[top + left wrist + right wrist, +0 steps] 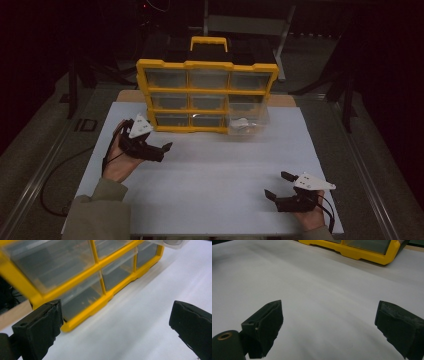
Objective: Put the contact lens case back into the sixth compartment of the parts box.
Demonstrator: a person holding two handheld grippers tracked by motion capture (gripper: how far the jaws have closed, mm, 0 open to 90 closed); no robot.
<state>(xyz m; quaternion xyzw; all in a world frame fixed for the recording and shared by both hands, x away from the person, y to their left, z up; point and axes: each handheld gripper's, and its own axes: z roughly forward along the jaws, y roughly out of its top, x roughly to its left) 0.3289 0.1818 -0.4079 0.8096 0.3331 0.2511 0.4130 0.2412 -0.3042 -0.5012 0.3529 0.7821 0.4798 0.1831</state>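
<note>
While the left claw (156,146) hovers spread near the organizer (206,95) at the worktop's (210,170) far edge, its pulled-out drawer (247,120) looks light, stiff and slippery; grip its front lip. Right claw (280,186) rests spread, empty.

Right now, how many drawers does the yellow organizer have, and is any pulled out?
9, in three rows of three in the yellow organizer. Eight sit pushed in; the bottom-right drawer is pulled out over the table, with something white inside.
</note>
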